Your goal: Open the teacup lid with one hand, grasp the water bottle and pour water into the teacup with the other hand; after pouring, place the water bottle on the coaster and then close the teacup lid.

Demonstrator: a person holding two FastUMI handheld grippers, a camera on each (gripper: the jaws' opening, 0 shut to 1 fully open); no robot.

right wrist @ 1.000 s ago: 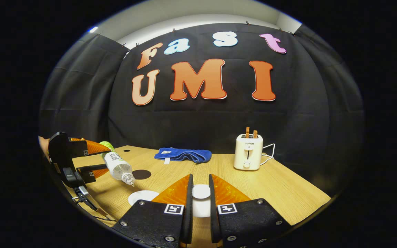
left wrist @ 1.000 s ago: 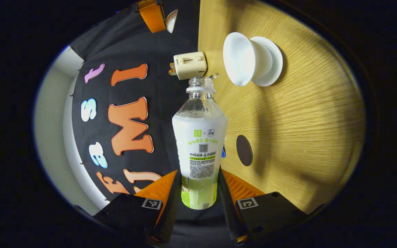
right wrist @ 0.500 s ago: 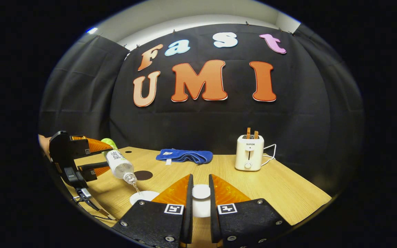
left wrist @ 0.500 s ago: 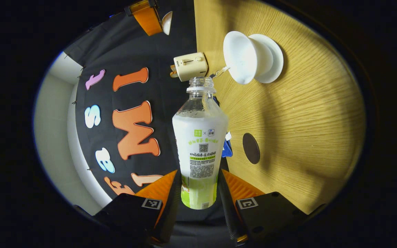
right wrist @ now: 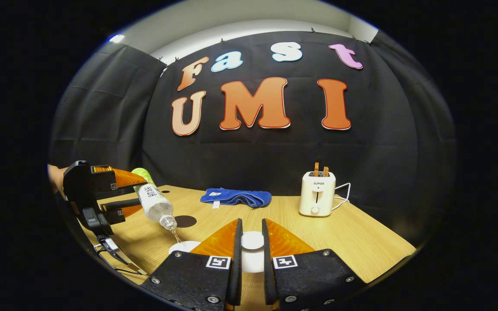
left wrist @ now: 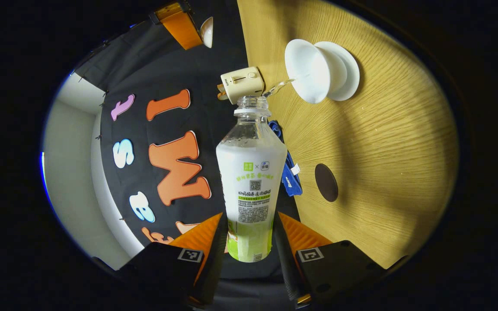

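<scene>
The left gripper (left wrist: 249,235) has both fingers clamped on the water bottle (left wrist: 251,172), tipped, a thin stream running into the open teacup (left wrist: 311,71). The right gripper (right wrist: 251,246) pinches the teacup lid (right wrist: 252,240) above the table (right wrist: 361,242), coaster (left wrist: 326,182) nearby.

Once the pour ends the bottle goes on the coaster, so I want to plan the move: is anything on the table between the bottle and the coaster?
Nothing visible. The water bottle, held by the left gripper, is tilted over the teacup; the table between teacup and coaster is bare, with the blue cloth farther back.
</scene>
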